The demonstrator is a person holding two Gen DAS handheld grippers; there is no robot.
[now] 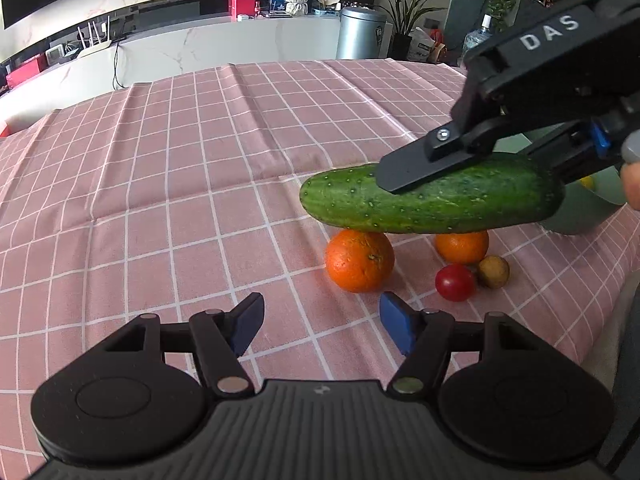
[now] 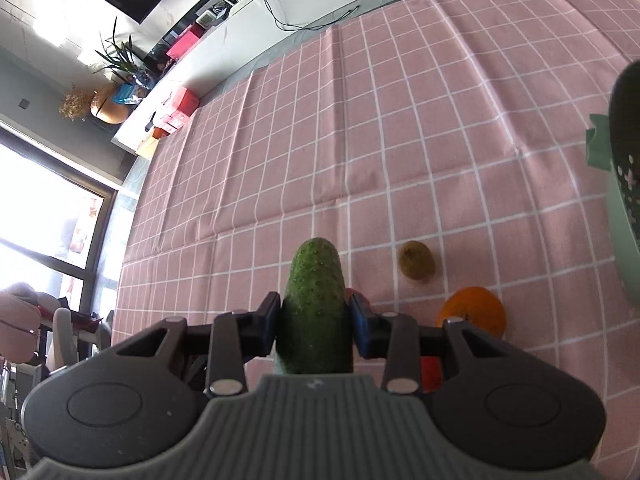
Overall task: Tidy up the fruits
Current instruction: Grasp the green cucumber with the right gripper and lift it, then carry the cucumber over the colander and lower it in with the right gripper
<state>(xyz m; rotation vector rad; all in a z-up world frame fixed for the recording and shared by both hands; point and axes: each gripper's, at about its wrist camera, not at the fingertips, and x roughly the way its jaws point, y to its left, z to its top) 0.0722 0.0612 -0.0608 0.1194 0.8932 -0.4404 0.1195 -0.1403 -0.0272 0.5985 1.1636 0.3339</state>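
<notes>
My right gripper point(image 2: 314, 322) is shut on a green cucumber point(image 2: 314, 304) and holds it above the pink checked tablecloth. In the left wrist view the cucumber point(image 1: 432, 200) hangs level in the air, with the right gripper point(image 1: 472, 168) gripping it from the right. Under it lie two oranges point(image 1: 359, 260) point(image 1: 462, 245), a red tomato point(image 1: 455, 282) and a brown kiwi point(image 1: 493, 271). My left gripper point(image 1: 322, 326) is open and empty, just in front of the nearer orange. The right wrist view also shows the kiwi point(image 2: 417, 260) and one orange point(image 2: 472, 310).
A pale green perforated basket point(image 2: 624, 208) stands at the right edge of the table; its wall shows behind the cucumber in the left wrist view point(image 1: 576, 216). The pink tablecloth point(image 1: 200, 152) stretches left and back. A white counter point(image 1: 224, 48) lies beyond the table.
</notes>
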